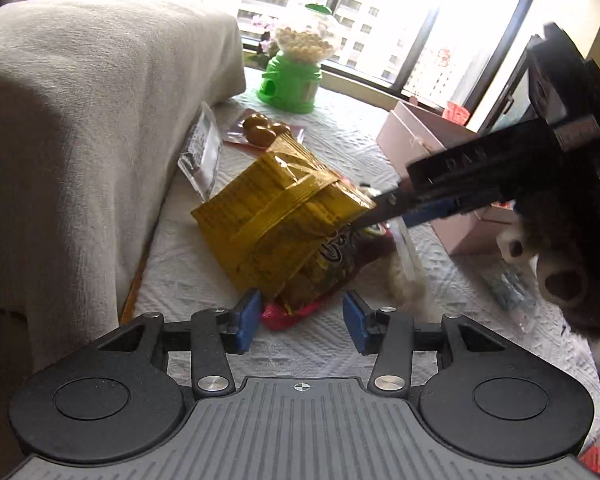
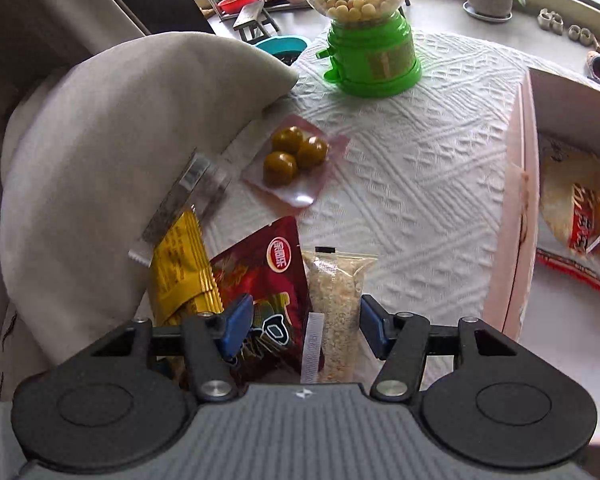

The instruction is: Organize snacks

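Note:
A yellow snack bag (image 1: 276,216) lies tilted over a dark red snack bag (image 1: 340,252) on the white tablecloth; both show in the right wrist view, yellow (image 2: 180,272) and red (image 2: 268,280). A clear bag of pale grains (image 2: 336,304) lies beside the red one. My right gripper (image 2: 304,330) is open, low over the red bag and the grain bag; in the left wrist view its fingers (image 1: 384,208) reach the yellow bag's right edge. My left gripper (image 1: 302,322) is open, just in front of the bags. A clear pack of three brown balls (image 2: 296,156) lies farther back.
A pink box (image 2: 520,216) with snack bags inside (image 2: 580,208) stands at the right. A green candy dispenser (image 2: 368,28) stands at the back. A grey cushion (image 1: 80,120) borders the left, with a clear packet (image 1: 202,148) leaning on it.

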A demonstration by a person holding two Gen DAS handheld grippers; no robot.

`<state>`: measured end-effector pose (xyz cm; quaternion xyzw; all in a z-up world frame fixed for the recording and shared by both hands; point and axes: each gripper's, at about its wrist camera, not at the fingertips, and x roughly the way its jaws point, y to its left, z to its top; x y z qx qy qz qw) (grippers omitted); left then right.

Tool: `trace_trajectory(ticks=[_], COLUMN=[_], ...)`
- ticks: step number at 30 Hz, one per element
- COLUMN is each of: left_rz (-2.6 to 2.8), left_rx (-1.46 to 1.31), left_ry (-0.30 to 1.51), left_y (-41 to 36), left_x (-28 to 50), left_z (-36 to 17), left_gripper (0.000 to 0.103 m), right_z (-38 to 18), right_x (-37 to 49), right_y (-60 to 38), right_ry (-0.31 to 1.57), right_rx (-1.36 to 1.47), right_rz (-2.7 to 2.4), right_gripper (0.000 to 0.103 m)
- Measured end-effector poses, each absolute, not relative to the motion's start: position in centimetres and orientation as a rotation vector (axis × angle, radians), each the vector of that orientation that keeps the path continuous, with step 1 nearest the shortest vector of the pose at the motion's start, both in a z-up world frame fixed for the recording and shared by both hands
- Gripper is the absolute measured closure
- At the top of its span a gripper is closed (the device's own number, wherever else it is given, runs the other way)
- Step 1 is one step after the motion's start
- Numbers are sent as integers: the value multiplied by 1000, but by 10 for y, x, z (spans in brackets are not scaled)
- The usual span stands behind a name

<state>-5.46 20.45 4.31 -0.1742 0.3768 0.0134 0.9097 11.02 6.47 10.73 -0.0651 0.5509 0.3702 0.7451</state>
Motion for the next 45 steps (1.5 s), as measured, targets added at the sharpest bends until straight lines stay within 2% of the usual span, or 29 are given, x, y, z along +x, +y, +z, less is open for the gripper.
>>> trace_trajectory(ticks=[7,12,14,19,24,30,33,38,40,45], left_rz=[14,75,107,167,219,170,88,-98,-97,-133], left_rx=[-356,-284,-287,-305,-374,-444,-423,-419,-349,-361], left_ry=[720,652,654,726,774,752,758,714,676,747], left_y=[192,192,197,205,207,189,173,150,137,116], left_x=[-57,-51,-37,-26,-27,-19,-19,-32,-35,-4], left_z=[62,76,77,72,48,39,37,49,59,53], left_gripper=[54,54,54,54,54,52,51,55,55,55], right_z=[119,129,129,120,114,103,103,99,97,94], right_x=[60,55,69,112,86,50,41,37,41,47], right_y=[-4,-42,-46,-52,-43,-11,-28,-73,-93,-137], right_ry=[1177,1053,995,964,983,846,760,628,650,751], right_rx=[-84,-212,-232,-49,22,-256,-337,-466,-429,-183], right_rz=[873,834,767,688,822,789,706,458,415,511], right_gripper=[45,38,38,38,34,34,26,25,25,25])
